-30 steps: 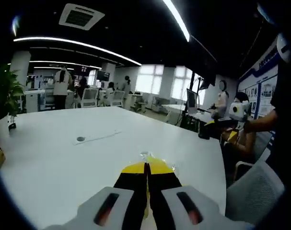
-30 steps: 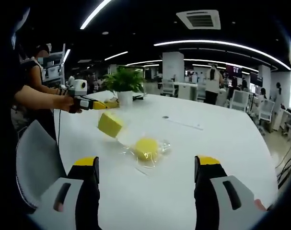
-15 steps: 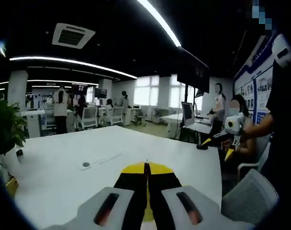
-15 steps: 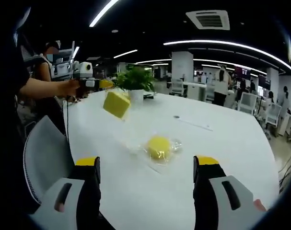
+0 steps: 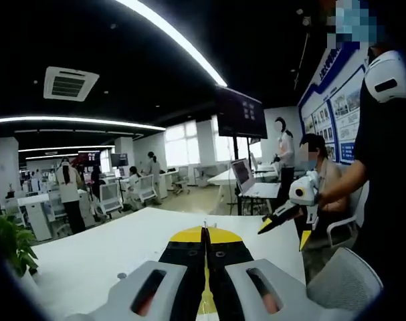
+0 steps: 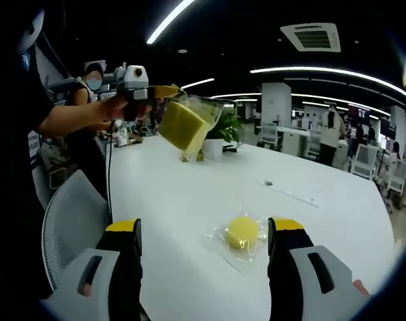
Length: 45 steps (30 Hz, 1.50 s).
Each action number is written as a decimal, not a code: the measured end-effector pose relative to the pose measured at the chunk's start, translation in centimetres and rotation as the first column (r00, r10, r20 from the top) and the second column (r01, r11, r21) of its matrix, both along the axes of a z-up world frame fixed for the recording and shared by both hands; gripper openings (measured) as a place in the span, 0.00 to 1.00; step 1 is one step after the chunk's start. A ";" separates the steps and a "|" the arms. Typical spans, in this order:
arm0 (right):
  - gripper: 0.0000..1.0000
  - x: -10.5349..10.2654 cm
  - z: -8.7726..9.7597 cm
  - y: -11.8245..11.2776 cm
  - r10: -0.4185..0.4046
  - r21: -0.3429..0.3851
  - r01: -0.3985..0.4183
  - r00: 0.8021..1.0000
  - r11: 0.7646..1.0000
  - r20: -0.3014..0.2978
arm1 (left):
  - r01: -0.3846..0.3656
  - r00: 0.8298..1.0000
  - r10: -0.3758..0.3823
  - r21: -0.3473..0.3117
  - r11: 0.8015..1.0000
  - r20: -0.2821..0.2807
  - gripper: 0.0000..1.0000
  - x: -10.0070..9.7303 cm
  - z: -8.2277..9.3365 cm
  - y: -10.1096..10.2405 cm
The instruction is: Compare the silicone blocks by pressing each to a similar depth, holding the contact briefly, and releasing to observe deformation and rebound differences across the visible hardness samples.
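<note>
The left gripper [image 6: 164, 91] is pinched tight on a clear plastic bag [image 6: 201, 107] with a square yellow silicone block [image 6: 182, 125] inside, high above the white tabletop [image 6: 189, 200]. A round yellow silicone block [image 6: 242, 232] lies in its own clear wrapper [image 6: 219, 239] there, between the wide-apart jaws of the empty right gripper [image 6: 205, 231].

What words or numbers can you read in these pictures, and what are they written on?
None can be read.
Wall board with blue banner and panels, in the left gripper view: its print is too small and blurred.
Hanging screen: dark, no words to make out.
Yellow block in the bag held by the left gripper: no label to read.
Round yellow block in its clear bag on the table: no label to read.
</note>
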State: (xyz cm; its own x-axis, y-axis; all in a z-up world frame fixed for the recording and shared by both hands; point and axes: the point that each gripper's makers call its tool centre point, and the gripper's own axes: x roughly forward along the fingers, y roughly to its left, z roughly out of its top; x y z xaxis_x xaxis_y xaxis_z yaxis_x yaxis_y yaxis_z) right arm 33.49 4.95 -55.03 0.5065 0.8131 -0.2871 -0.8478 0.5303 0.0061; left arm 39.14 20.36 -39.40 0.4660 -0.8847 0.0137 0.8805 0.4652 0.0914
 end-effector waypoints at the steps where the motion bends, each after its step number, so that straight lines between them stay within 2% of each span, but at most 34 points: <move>1: 0.70 0.0 0.2 0.3 0.016 -0.001 -0.016 1.000 1.000 -0.002 | 0.006 1.000 -0.006 -0.005 1.000 0.004 0.00 -0.1 0.3 -0.1; 7: 0.70 1.0 2.8 1.9 0.067 0.048 -0.068 0.998 0.996 0.020 | 0.037 0.999 -0.036 -0.008 0.999 0.031 0.00 -0.5 1.7 -1.1; 15: 0.69 2.6 6.9 4.0 0.127 0.225 -0.118 0.992 0.967 -0.026 | 0.086 0.995 -0.084 -0.027 0.996 0.051 0.00 -1.2 2.6 -2.5; 22: 0.68 3.0 9.6 7.9 0.240 0.332 -0.222 0.971 0.917 -0.015 | 0.150 0.987 -0.148 -0.027 0.988 0.060 0.00 -2.4 2.9 -4.1; 27: 0.64 3.0 11.0 9.3 0.296 0.385 -0.270 0.955 0.883 -0.011 | 0.195 0.979 -0.190 -0.066 0.979 0.080 0.00 -3.5 3.8 -4.7; 31: 0.55 2.2 12.3 10.0 0.363 0.439 -0.323 0.932 0.839 -0.009 | 0.221 0.973 -0.213 -0.090 0.971 0.091 0.00 -4.1 4.5 -5.1; 35: 0.45 2.0 12.4 10.4 0.400 0.452 -0.351 0.916 0.820 -0.014 | 0.240 0.968 -0.231 -0.091 0.967 0.100 0.00 -4.6 4.8 -5.4; 38: 0.35 1.6 12.2 10.7 0.427 0.449 -0.372 0.904 0.813 -0.025 | 0.243 0.967 -0.234 -0.079 0.967 0.103 0.00 -4.7 4.6 -5.5; 39: 0.33 1.3 12.1 10.7 0.447 0.449 -0.390 0.894 0.804 -0.024 | 0.240 0.967 -0.232 -0.073 0.968 0.103 0.00 -4.6 4.5 -5.5; 43: 0.29 1.5 11.7 10.8 0.438 0.424 -0.397 0.899 0.814 0.003 | 0.227 0.972 -0.220 -0.076 0.971 0.084 0.00 -4.3 3.9 -5.0; 45: 0.26 2.0 11.4 10.7 0.425 0.391 -0.400 0.905 0.829 0.024 | 0.206 0.977 -0.202 -0.052 0.977 0.075 0.00 -3.9 3.4 -4.7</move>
State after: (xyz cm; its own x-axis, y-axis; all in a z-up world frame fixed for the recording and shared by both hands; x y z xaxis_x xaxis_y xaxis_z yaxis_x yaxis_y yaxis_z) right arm 35.45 15.65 -43.66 0.0908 0.9937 0.0658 -0.9783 0.0767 0.1922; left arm 35.24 15.66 -36.04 0.2722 -0.9576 0.0943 0.9498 0.2831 0.1328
